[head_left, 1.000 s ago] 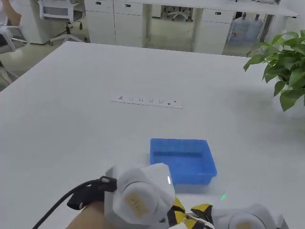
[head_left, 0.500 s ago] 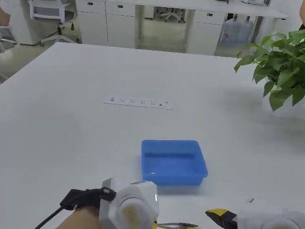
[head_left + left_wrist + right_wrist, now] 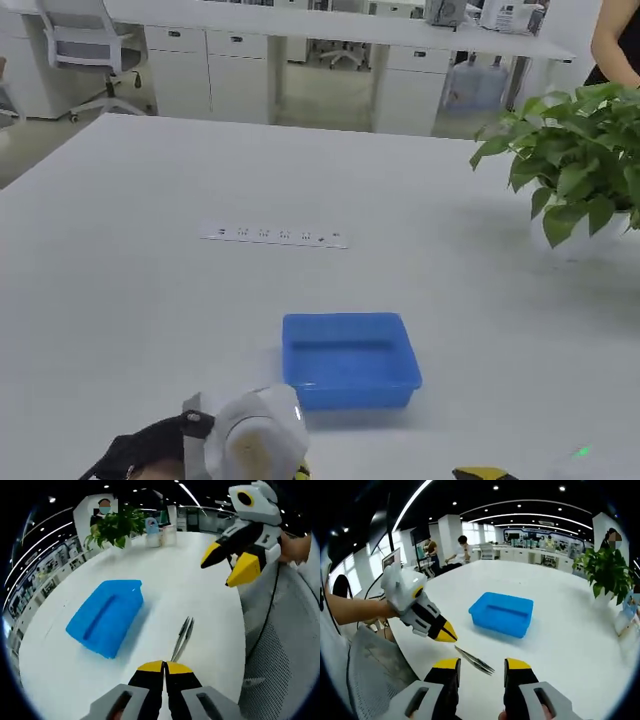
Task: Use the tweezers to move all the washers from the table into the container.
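Note:
The blue container (image 3: 350,360) stands open on the white table (image 3: 150,290), a little beyond both grippers. My left gripper (image 3: 165,668) is shut on the thin metal tweezers (image 3: 182,636), which stick out forward over the tabletop. From the right gripper view, the left gripper (image 3: 451,637) holds the tweezers (image 3: 474,661) just in front of my right gripper (image 3: 481,666), whose jaws stand open with nothing between them. The right gripper (image 3: 234,566) hovers open above the table's near edge. In the head view the left gripper (image 3: 300,472) and the right gripper (image 3: 480,473) sit at the bottom edge.
A white power strip (image 3: 272,236) lies mid-table beyond the container. A potted plant (image 3: 565,165) stands at the far right. A grey mesh chair seat (image 3: 280,645) is just off the table's near edge. Desks, chairs and people fill the room behind.
The head camera has tilted up, so container and grippers sit lower in the picture. The two grippers' tips, close together a second ago, now stand apart.

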A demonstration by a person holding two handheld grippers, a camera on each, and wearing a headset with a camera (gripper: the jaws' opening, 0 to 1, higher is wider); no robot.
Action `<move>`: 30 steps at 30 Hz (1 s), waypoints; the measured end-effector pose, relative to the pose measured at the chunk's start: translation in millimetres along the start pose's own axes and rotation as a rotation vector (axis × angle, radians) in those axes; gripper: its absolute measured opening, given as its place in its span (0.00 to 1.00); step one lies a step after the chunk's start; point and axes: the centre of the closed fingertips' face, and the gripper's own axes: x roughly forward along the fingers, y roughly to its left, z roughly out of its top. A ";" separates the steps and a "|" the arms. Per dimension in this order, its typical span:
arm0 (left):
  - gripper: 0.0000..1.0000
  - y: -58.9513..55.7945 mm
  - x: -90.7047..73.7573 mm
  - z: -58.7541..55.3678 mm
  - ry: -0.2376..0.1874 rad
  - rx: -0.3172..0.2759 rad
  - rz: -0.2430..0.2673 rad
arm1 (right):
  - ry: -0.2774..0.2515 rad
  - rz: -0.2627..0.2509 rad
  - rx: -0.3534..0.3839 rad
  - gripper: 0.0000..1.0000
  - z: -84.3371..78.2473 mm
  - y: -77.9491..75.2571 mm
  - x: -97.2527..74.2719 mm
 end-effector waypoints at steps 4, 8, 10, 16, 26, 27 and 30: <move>0.03 7.5 -25.1 15.0 -0.131 -0.169 0.069 | -0.042 0.004 0.034 0.36 14.1 -2.2 0.7; 0.23 16.5 -49.1 13.8 -0.179 -0.275 0.159 | -0.069 -0.004 0.051 0.40 20.4 -9.2 -1.1; 0.34 23.6 -59.2 14.7 -0.208 -0.288 0.218 | -0.075 -0.003 0.064 0.43 22.5 -12.4 -1.7; 0.68 34.0 -90.9 17.8 -0.282 -0.396 0.321 | -0.092 -0.017 0.065 0.55 31.3 -18.9 -5.2; 0.99 59.6 -130.4 25.3 -0.436 -0.505 0.493 | -0.233 -0.092 0.069 0.88 61.5 -25.1 -15.0; 0.99 60.5 -134.2 26.8 -0.444 -0.498 0.505 | -0.238 -0.096 0.069 0.90 62.1 -26.4 -15.8; 0.99 63.1 -141.0 27.4 -0.453 -0.495 0.529 | -0.229 -0.094 0.086 0.92 59.7 -30.5 -16.7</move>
